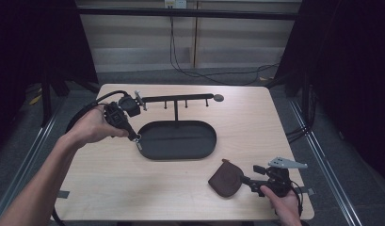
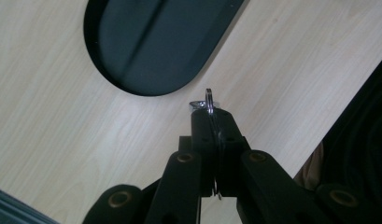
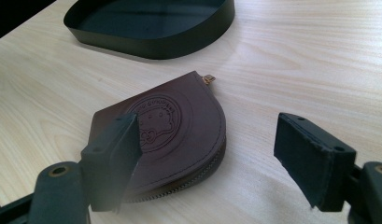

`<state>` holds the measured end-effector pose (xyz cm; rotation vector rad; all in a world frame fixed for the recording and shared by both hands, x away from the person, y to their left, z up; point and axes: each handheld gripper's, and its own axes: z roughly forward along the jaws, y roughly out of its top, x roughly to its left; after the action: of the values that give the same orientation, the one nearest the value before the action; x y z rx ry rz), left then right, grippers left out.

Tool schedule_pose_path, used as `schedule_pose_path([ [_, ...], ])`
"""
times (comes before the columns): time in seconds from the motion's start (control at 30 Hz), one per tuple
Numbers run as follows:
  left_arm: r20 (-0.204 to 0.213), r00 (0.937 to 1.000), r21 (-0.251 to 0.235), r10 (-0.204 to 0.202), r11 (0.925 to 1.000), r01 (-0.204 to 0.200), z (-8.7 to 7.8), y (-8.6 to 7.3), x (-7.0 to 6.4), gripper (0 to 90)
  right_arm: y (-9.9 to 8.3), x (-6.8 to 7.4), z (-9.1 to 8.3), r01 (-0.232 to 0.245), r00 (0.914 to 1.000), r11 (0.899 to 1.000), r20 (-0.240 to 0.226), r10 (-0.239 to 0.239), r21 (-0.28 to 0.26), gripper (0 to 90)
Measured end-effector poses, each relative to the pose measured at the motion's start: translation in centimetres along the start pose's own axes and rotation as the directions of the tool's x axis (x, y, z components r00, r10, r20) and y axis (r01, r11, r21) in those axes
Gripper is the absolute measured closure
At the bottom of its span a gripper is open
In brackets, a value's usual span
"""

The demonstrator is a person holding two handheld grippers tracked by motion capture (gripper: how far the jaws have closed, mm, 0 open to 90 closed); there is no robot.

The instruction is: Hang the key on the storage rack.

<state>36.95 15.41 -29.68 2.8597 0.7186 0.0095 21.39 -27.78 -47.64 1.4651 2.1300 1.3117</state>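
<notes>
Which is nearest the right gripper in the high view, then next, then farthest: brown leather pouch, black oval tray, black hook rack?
1. Brown leather pouch, just left of the right gripper.
2. Black oval tray, table centre.
3. Black hook rack, behind the tray.

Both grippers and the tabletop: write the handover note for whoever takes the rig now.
Left gripper: shut on a metal key ring, held above the table beside the black oval tray.
Right gripper: open, jaws either side of the brown zip pouch, which lies flat on the table.
Hook rack behind the tray: nothing on its hooks.
Done: ring picked up.
Left: likely placing the ring; pouch not yet gripped.
</notes>
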Motion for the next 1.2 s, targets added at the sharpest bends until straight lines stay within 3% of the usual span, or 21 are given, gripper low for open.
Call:
schedule_pose_path([
  [0.13, -0.012, 0.9999, -0.02, -0.01, 0.9998, 0.009, -0.4, 0.5, 0.2, 89.1, 0.0, 0.0, 0.1, 0.001, 1.0, 1.0, -0.001, -0.001, 0.004, 22.7],
  [0.37, -0.004, 0.9999, -0.018, -0.014, 0.9997, 0.014, -0.8, 1.4, 1.1, 89.2, 0.0, 0.0, 0.1, 0.0, 1.0, 1.0, -0.004, 0.0, 0.005, 22.7],
  [0.57, -0.028, 0.9992, -0.002, -0.029, 0.9996, 0.029, -1.1, 2.2, 1.7, 89.2, 0.0, 0.0, 0.1, -0.004, 1.0, 1.0, -0.008, 0.004, 0.01, 22.7],
  [0.73, -0.031, 0.999, -0.02, -0.033, 0.9993, 0.032, -1.4, 2.7, 2.3, 89.3, 0.0, 0.0, 0.1, -0.007, 0.9999, 1.0, -0.01, 0.007, 0.009, 22.7],
  [1.17, -0.036, 0.997, -0.017, -0.069, 0.9975, 0.068, -1.1, 4.2, 4.3, 89.3, 0.0, 0.0, 0.1, -0.013, 0.9999, 1.0, -0.01, 0.013, 0.01, 22.7],
  [1.2, -0.039, 0.9976, -0.016, -0.057, 0.9983, 0.056, -1.2, 4.4, 4.5, 89.3, 0.0, 0.0, 0.1, -0.014, 0.9998, 1.0, -0.011, 0.014, 0.011, 22.7],
])
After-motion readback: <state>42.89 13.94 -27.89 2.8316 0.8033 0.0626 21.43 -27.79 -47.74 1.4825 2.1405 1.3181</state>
